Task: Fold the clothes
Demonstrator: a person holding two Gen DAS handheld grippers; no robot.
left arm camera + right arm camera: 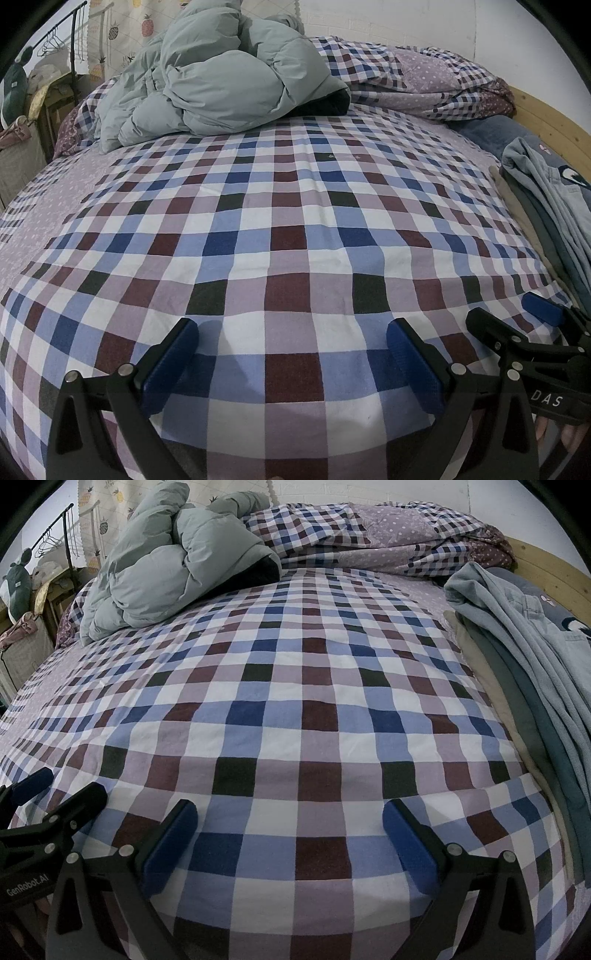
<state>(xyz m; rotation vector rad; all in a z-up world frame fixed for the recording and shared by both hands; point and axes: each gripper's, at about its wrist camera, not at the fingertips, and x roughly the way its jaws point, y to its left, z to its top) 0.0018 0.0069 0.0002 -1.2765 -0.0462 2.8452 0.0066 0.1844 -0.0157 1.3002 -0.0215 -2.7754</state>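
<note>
While the left gripper (291, 354) is hovering over the bare checked bed (288, 221), its fingers are gaping, holding nothing. In the right view, the right gripper (290, 836) is likewise spread, likely readying for the clothes pile (535, 635) lying along the bed's right edge.

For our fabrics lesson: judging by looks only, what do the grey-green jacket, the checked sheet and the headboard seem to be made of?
Grey-green jacket: probably smooth, slightly shiny synthetic shell over padding; it sits in puffy quilted lobes.
Checked sheet: likely matte woven cotton; flat, with soft creases.
Headboard: pale wood, seemingly unpainted; grain and knots show.
</note>
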